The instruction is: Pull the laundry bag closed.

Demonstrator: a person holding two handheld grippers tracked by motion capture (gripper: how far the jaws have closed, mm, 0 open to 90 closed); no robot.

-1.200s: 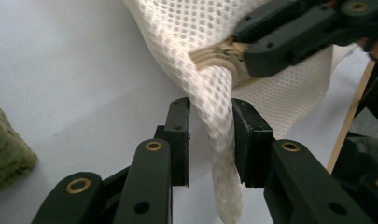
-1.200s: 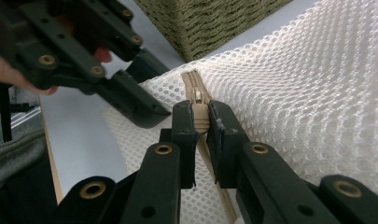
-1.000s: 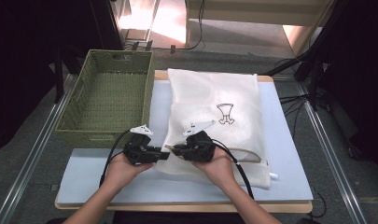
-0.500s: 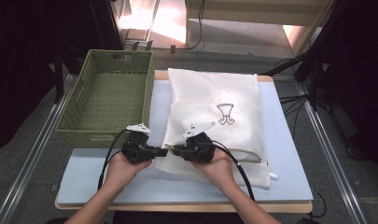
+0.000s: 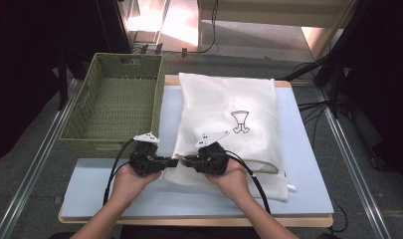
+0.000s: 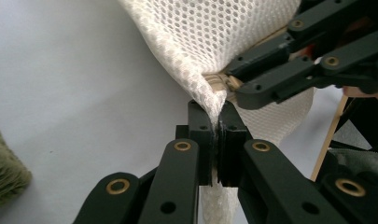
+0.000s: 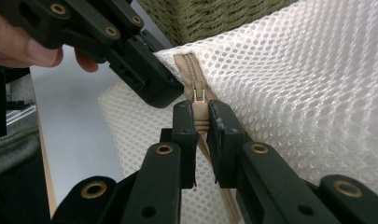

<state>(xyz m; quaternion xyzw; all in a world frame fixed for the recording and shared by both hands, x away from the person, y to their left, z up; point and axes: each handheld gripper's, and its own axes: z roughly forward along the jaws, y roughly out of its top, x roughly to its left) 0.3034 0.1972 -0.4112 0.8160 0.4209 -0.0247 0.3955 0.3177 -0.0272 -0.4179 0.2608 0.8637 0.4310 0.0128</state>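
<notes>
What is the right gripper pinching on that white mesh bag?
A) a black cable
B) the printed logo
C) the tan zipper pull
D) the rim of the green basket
C: in the right gripper view, the right gripper has its jaws closed on the tan zipper pull at the corner of the white mesh bag.

Black hand-held gripper [image 5: 173,162], brass rivets
</notes>
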